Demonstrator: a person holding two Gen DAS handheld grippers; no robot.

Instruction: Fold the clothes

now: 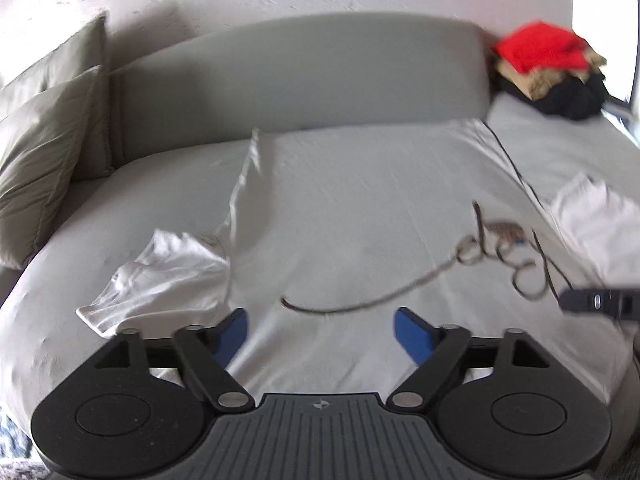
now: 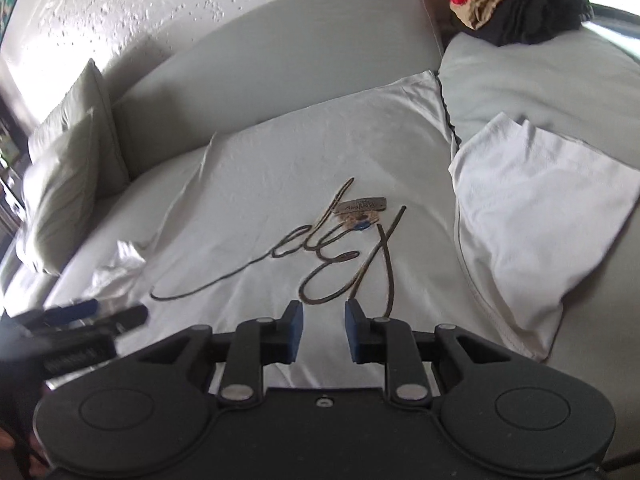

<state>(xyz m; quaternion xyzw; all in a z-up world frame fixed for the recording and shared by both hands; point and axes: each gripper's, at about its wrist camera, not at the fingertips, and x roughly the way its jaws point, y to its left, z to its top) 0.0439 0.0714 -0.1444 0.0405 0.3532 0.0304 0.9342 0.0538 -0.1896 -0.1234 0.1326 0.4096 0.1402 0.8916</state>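
Note:
A white T-shirt (image 1: 360, 200) (image 2: 280, 184) with a dark script print (image 2: 340, 240) lies flat, print up, on a grey couch seat. Its left sleeve (image 1: 160, 276) is bunched up, and its right sleeve (image 2: 540, 220) spreads out flat. My left gripper (image 1: 322, 334) hovers over the shirt's near edge, open wide, with nothing between its blue pads (image 1: 232, 336). My right gripper (image 2: 325, 334) is over the near edge just below the print. Its jaws stand a narrow gap apart and hold nothing. Each gripper shows at the edge of the other's view: the right gripper (image 1: 600, 302) and the left gripper (image 2: 80, 312).
A pile of red, tan and black clothes (image 1: 552, 68) (image 2: 516, 0) sits at the back right corner of the couch. Two grey cushions (image 1: 44, 140) (image 2: 68, 168) lean at the left. The couch backrest (image 1: 300, 76) runs behind the shirt, with a textured white wall above.

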